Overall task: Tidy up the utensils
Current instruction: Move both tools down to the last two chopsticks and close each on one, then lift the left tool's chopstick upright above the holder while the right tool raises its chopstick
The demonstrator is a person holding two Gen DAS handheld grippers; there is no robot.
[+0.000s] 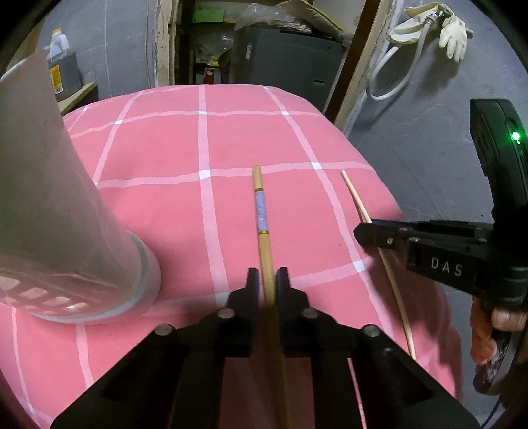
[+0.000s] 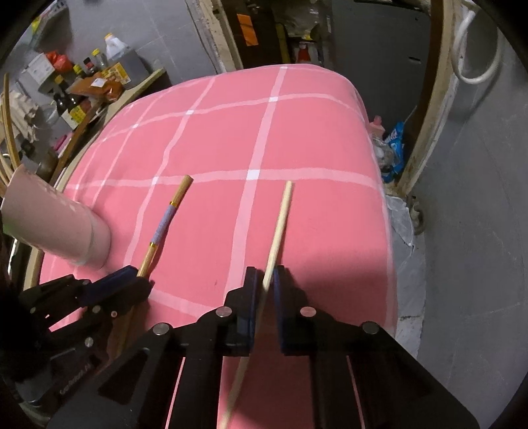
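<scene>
A yellow chopstick with a blue-grey wrapped band lies lengthwise on the pink checked cloth. My left gripper is shut on its near half. A thinner pale chopstick lies to the right, and my right gripper is shut on it there. In the right wrist view the pale chopstick runs between the fingers of the right gripper, with the banded chopstick and the left gripper at left. A pink cup stands at left, also seen as the cup holding several sticks.
The cloth-covered table drops off at the right edge onto grey floor. A hand holds the right gripper's handle. Bottles and packets crowd a shelf at the back left. A hose and gloves hang at the back right.
</scene>
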